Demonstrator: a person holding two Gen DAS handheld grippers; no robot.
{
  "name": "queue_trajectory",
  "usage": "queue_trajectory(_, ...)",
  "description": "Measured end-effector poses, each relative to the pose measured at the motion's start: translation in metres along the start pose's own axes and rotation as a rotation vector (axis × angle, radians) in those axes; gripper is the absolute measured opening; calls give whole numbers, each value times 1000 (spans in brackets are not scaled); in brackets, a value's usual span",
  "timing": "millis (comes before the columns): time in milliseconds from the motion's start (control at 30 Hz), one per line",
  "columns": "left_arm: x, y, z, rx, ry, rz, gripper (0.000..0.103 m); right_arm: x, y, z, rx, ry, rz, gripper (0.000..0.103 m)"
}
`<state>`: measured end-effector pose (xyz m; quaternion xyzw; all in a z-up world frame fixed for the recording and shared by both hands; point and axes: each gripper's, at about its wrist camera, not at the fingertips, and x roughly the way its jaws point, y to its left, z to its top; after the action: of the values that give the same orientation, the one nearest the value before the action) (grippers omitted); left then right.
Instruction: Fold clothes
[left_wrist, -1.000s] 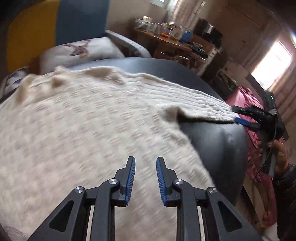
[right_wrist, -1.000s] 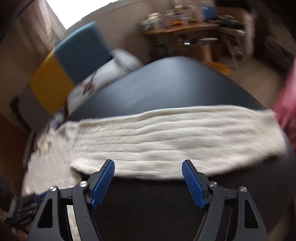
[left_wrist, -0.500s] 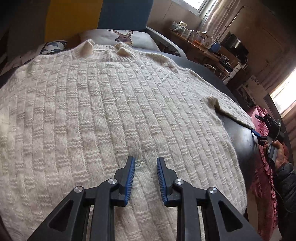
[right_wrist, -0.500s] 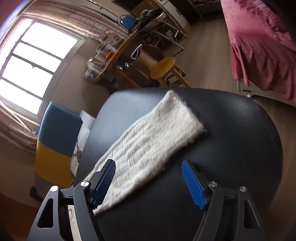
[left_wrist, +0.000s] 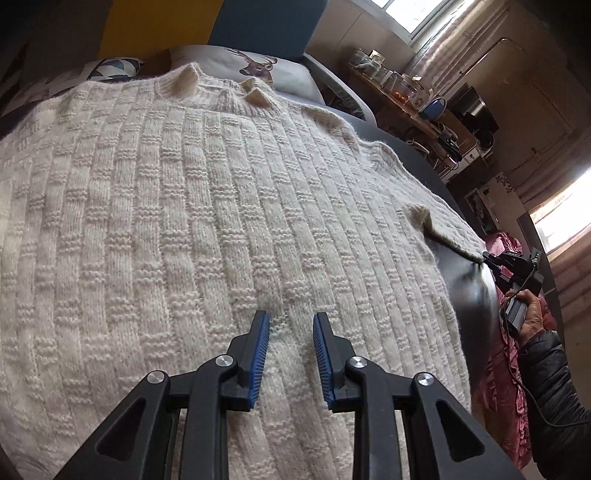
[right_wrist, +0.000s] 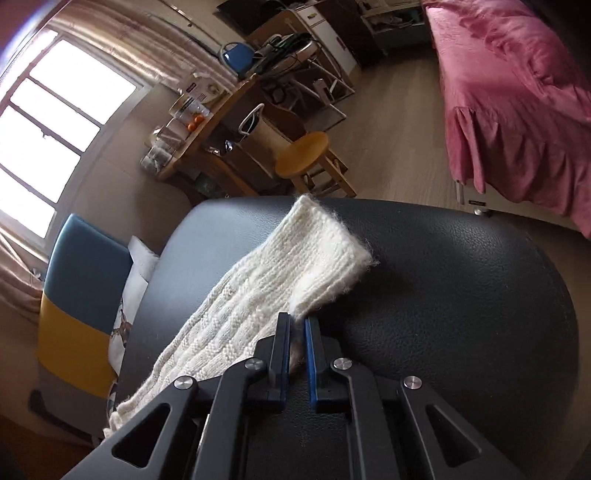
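Sleeve fold starting: right gripper (right_wrist: 296, 326) clamped on sleeve (right_wrist: 295, 269) edge; left gripper (left_wrist: 290, 325) apart over sweater (left_wrist: 184, 221). Next: carry sleeve inward.

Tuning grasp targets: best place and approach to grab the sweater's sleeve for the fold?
Grip the sleeve at its cuff-end corner, coming in low from the near edge. It lies flat on the black surface, so only edges offer a pinch; the right gripper is shut there already.

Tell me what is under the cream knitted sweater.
The sweater lies flat on a black leather-look surface, which shows bare beside the sleeve that the right gripper pinches at its edge. Whatever lies beneath the sweater's body is covered.
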<state>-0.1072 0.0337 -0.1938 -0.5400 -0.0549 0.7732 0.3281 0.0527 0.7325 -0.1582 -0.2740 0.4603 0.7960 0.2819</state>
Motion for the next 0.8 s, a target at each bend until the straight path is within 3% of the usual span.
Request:
queue_trajectory(133, 3, -9, 14, -33, 66, -31, 24, -9, 37, -3, -166, 17, 93, 8)
queue_trajectory(200, 7, -25, 27, -32, 86, -111, 24, -15, 70, -16, -326, 37, 138, 8)
queue_trajectory(267, 14, -54, 47, -2, 101, -192, 24, -10, 101, -39, -501, 90, 132, 8)
queue_trajectory(333, 23, -87, 67, 33, 125, -275, 27, 0, 114, -63, -597, 146, 123, 8)
queue_trajectory(500, 72, -173, 112, 96, 241, -433, 33, 14, 118, -101, -704, 197, 97, 8)
queue_trajectory(667, 126, -220, 136, 82, 311, -427, 35, -4, 114, -99, -735, 115, 65, 8)
queue_trajectory(767, 155, -234, 145, 24, 363, -473, 37, -20, 122, -91, -796, 43, 52, 19)
queue_trajectory(800, 165, -240, 148, 10, 382, -484, 38, -23, 125, -89, -822, 22, 33, 34)
